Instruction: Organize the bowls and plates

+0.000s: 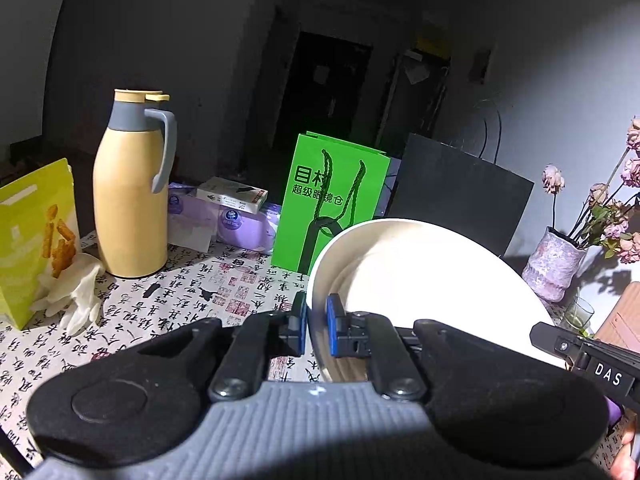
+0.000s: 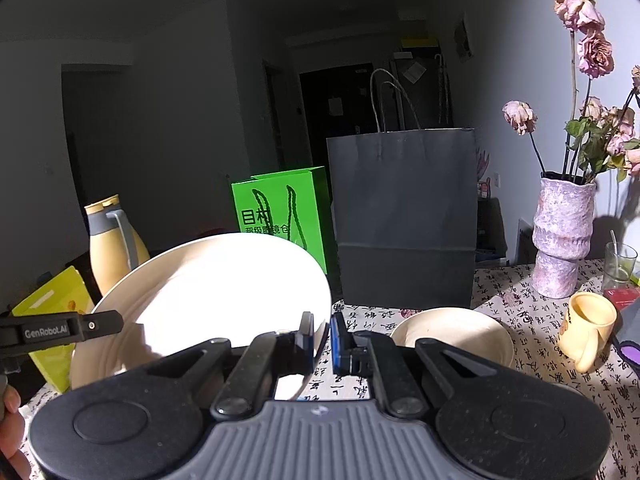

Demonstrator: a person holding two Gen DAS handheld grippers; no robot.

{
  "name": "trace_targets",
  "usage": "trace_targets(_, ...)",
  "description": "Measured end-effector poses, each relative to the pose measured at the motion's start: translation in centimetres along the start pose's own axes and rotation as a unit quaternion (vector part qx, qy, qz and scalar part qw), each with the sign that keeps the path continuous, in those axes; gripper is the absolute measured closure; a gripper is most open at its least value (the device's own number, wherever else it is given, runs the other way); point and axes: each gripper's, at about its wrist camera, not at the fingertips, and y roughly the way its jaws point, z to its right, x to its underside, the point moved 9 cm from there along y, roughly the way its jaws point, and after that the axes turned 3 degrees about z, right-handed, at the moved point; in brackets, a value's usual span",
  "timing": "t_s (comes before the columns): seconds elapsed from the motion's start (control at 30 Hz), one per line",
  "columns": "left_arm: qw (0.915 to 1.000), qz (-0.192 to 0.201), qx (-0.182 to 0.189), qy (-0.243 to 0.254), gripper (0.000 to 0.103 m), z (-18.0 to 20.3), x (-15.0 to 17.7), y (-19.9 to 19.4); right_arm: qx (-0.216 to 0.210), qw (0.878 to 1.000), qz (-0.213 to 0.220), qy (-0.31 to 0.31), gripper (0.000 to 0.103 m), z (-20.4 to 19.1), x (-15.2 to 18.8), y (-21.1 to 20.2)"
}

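A large cream plate [image 1: 432,284] is held above the table between both grippers. My left gripper [image 1: 316,328] is shut on its left rim. My right gripper [image 2: 321,340] is shut on its right rim, where the plate [image 2: 208,296] fills the left of the right wrist view. The right gripper's body shows at the right edge of the left wrist view, and the left gripper's body at the left edge of the right wrist view. A cream bowl [image 2: 452,336] sits on the table in front of the right gripper, just right of the plate.
The table has a calligraphy cloth [image 1: 224,284]. On it stand a yellow thermos [image 1: 132,188], a green paper bag [image 1: 328,200], a black paper bag [image 2: 404,220], a vase of dried flowers [image 2: 560,236], a yellow mug [image 2: 588,328], a glass [image 2: 618,266], a snack bag [image 1: 32,236] and white gloves [image 1: 76,292].
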Motion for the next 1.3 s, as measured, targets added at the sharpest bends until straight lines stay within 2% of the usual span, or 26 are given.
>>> trace_targets(0.67,0.9997,0.016,-0.009,0.019,0.093,1.7,1.7,-7.5,-0.014,1.000,0.007,0.014,0.095,0.2,1.7,-7.3)
trace_targets(1.3,0.9993,0.017,-0.015,0.028,0.093,2.8,4.5,-12.4,-0.022,0.999,0.005,0.028,0.095,0.8,4.1,-12.5)
